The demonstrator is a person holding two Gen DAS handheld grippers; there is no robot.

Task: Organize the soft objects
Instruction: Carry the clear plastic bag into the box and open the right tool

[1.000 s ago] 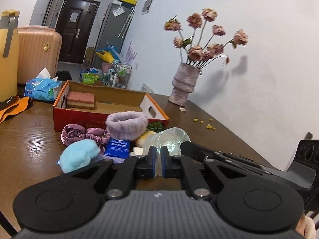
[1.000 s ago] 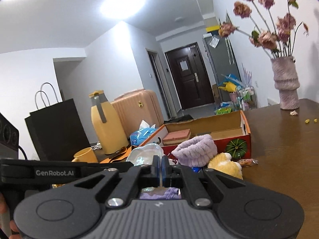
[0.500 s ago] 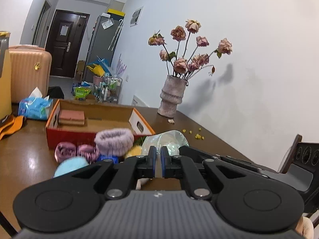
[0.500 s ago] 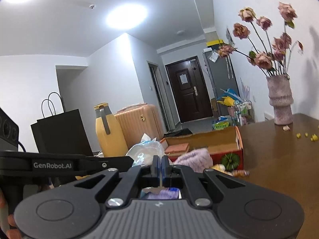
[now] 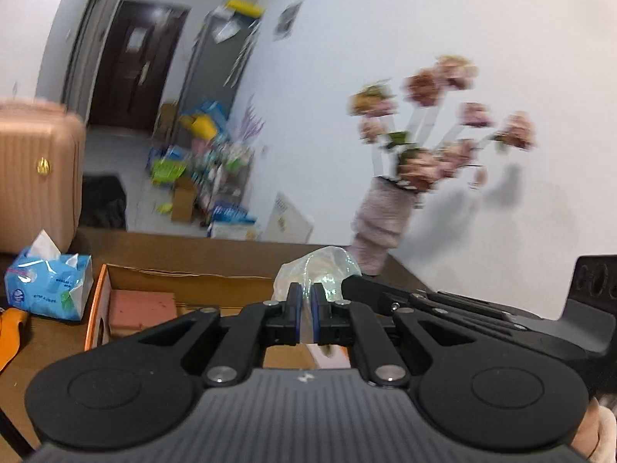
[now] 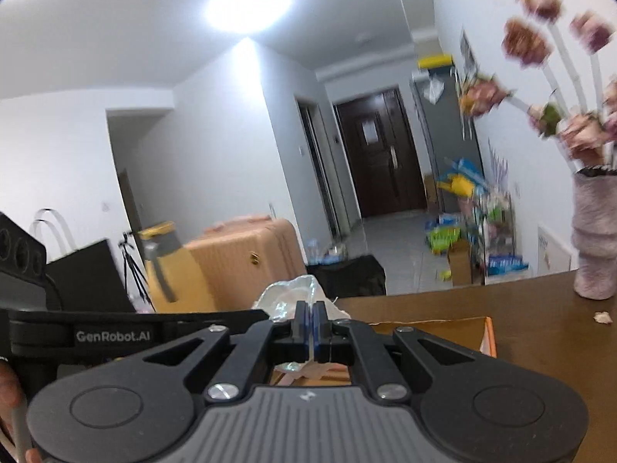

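Box [image 5: 185, 270] open on top w/ pink block [image 5: 140, 306] at left end; vase [image 5: 380, 223] flanks right.

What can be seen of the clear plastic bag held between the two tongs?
The plastic bag is thin, see-through film with a faint greenish sheen, crumpled and bunched. The left tongs and right tongs are each shut on a fold of it, so it hangs above the cardboard box, touching nothing else visible. Its puffed top rises past the fingertips; whether it holds anything cannot be told.
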